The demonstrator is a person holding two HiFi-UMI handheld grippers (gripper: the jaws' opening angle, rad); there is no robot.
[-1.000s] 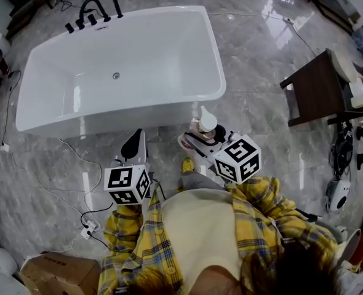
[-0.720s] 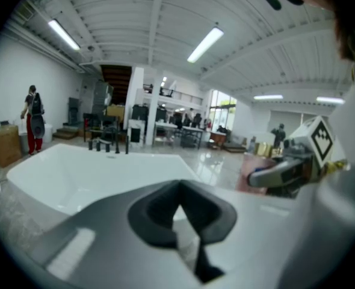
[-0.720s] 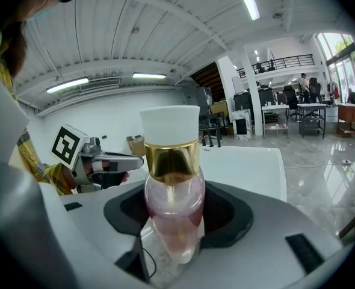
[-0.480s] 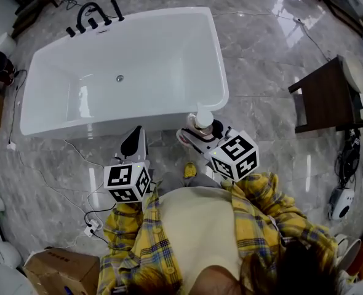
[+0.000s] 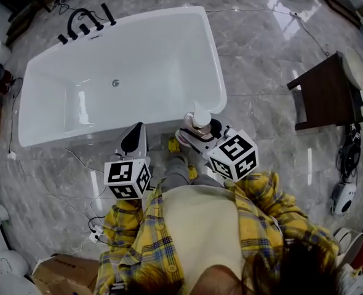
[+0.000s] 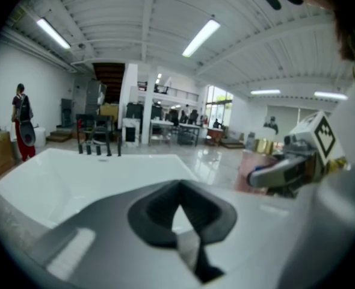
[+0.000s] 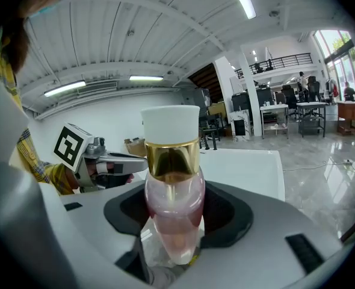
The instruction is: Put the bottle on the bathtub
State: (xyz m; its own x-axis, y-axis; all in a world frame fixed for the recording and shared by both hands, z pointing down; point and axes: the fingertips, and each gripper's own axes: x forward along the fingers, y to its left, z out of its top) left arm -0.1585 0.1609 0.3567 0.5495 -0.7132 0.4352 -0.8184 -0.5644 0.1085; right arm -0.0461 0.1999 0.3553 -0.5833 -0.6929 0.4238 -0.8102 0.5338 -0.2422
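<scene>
- Head view: right hand-held gripper point(image 5: 197, 133) holds the bottle point(image 5: 200, 114) at the tub's point(image 5: 213, 54) near-right corner, over the floor point(image 5: 261, 48) and just beside the outer wall.
- Bottle is not on the rim.
- Right gripper view: right hand-held gripper point(image 7: 174, 224) has its jaws clamped on the lower body of the bottle point(image 7: 172, 188), one pad each side.
- Bottle: pink translucent body, gold collar, white cap, roughly upright.
- Tub point(image 7: 250, 161) shows right behind the bottle in that view.
- Left gripper view: left hand-held gripper point(image 6: 180, 212) has its jaws together, with nothing between them.
- Tub point(image 6: 75, 173) fills the space ahead of the left jaws.
- Head view: left hand-held gripper point(image 5: 132, 143) points at the tub's near wall, left of the right one, and the two are apart.
- Tub is white and empty, with a black faucet set point(image 5: 86, 20) at its far-left end.
- Dark worktop point(image 5: 323, 88) stands on the right, well apart from the tub.
- Cardboard box point(image 5: 58, 269) sits on the floor bottom left.
- Cables point(image 5: 77, 158) run along the floor by the tub's near side.
</scene>
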